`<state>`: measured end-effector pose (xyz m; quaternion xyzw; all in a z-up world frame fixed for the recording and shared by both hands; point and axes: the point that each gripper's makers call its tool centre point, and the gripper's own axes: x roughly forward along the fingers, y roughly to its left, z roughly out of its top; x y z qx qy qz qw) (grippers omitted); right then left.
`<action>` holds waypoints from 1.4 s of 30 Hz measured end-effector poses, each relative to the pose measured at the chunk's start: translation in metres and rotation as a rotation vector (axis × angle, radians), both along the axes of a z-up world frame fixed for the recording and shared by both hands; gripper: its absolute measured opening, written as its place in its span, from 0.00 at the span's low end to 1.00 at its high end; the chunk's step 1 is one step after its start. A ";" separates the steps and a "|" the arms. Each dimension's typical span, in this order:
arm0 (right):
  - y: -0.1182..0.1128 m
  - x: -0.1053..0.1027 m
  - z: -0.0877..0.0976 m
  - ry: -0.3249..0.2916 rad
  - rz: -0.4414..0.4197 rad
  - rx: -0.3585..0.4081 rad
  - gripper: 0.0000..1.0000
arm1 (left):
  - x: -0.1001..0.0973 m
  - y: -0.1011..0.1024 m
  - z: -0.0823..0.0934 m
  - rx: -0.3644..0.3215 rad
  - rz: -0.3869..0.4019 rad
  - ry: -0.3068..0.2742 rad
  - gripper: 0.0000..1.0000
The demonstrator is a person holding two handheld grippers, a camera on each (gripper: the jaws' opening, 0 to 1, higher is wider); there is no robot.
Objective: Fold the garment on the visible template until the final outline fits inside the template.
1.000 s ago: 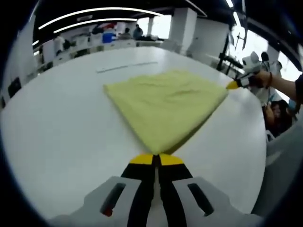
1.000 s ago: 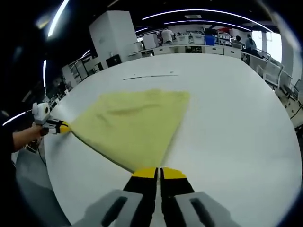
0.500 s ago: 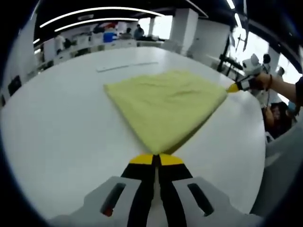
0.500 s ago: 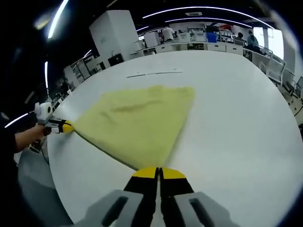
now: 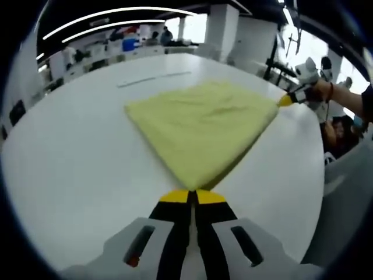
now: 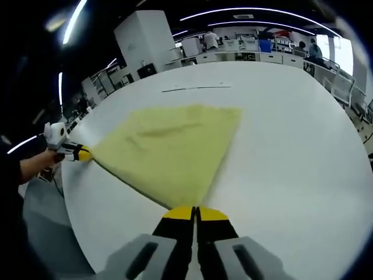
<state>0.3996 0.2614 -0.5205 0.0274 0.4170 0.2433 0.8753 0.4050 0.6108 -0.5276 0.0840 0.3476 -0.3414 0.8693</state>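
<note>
- While it lies spread on the white tabletop (image 5: 70,157), the yellow garment (image 5: 201,125) is a flat, four-cornered shape, apparently already folded, with a few soft creases across the top.
- Each near corner is caught by a gripper: the left gripper (image 5: 192,197) has its fingers pressed together on the corner at the bottom of the left gripper view, and the right gripper (image 6: 194,213) pinches the neighbouring corner in the same way in the right gripper view.
- From the left gripper view, the right gripper sits at the garment's far right corner, held by a hand (image 5: 326,93); from the right gripper view, the left gripper sits at the far left corner.
- A thin dark line (image 6: 197,88) is marked on the tabletop beyond the garment, well apart from it; whether it belongs to the template I cannot tell, and no full outline is clear.
- Judging by this, folding is under way, not finished: with both corners gripped, another fold probably remains, and fit inside the template cannot be confirmed.
- Desks and people stand far behind the tabletop.
</note>
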 end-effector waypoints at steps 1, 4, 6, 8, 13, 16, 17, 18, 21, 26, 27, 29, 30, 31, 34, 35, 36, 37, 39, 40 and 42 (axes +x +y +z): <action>0.000 -0.001 0.000 0.002 0.001 0.000 0.00 | -0.001 0.001 0.000 0.000 0.001 0.001 0.00; 0.001 -0.004 0.001 0.003 0.008 -0.003 0.00 | -0.006 0.003 0.000 -0.002 0.005 0.006 0.00; 0.001 -0.006 0.001 0.003 0.015 -0.008 0.00 | -0.009 0.004 -0.001 0.000 0.003 0.006 0.00; 0.001 -0.009 0.001 0.004 0.024 -0.017 0.00 | -0.011 0.005 -0.001 0.001 0.002 0.010 0.00; 0.000 -0.013 -0.001 0.006 0.032 -0.030 0.00 | -0.017 0.006 -0.002 -0.005 -0.002 0.022 0.00; -0.001 -0.012 -0.002 0.001 0.026 -0.031 0.00 | -0.019 0.008 -0.003 -0.008 0.004 0.027 0.00; -0.001 -0.012 -0.002 0.002 0.020 -0.029 0.00 | -0.020 0.009 -0.004 -0.012 0.015 0.037 0.00; -0.001 -0.012 -0.002 0.002 0.018 -0.029 0.00 | -0.020 0.013 -0.007 0.004 0.031 0.047 0.00; 0.002 -0.012 -0.005 0.002 0.005 -0.039 0.00 | -0.021 0.018 -0.009 -0.016 0.070 0.053 0.00; 0.002 -0.007 -0.001 -0.013 -0.059 -0.014 0.08 | -0.019 0.023 -0.003 -0.069 0.129 0.054 0.04; 0.001 -0.006 0.001 -0.018 -0.065 -0.016 0.12 | -0.018 0.024 -0.002 -0.071 0.141 0.053 0.07; 0.002 -0.005 0.005 -0.031 -0.076 -0.021 0.22 | -0.016 0.025 0.006 -0.083 0.159 0.031 0.14; 0.003 -0.005 0.008 -0.037 -0.074 -0.018 0.28 | -0.015 0.024 0.010 -0.099 0.161 0.017 0.17; 0.006 -0.005 0.013 -0.046 -0.066 -0.011 0.32 | -0.013 0.023 0.014 -0.128 0.171 0.015 0.19; 0.014 -0.007 0.021 -0.052 -0.052 -0.013 0.47 | -0.012 0.022 0.023 -0.145 0.186 0.005 0.33; 0.017 -0.007 0.026 -0.071 -0.045 -0.021 0.53 | -0.012 0.019 0.030 -0.150 0.181 -0.019 0.40; 0.018 -0.006 0.029 -0.082 -0.040 -0.026 0.61 | -0.012 0.016 0.035 -0.159 0.171 -0.033 0.46; 0.021 -0.007 0.034 -0.092 -0.028 -0.031 0.66 | -0.013 0.011 0.043 -0.181 0.165 -0.044 0.51; 0.026 -0.010 0.039 -0.093 -0.014 -0.036 0.75 | -0.015 0.005 0.056 -0.213 0.142 -0.075 0.60; 0.028 -0.011 0.041 -0.095 -0.004 -0.037 0.77 | -0.016 0.002 0.061 -0.234 0.141 -0.079 0.62; 0.034 -0.014 0.048 -0.100 0.018 -0.040 0.81 | -0.018 -0.003 0.073 -0.271 0.135 -0.093 0.66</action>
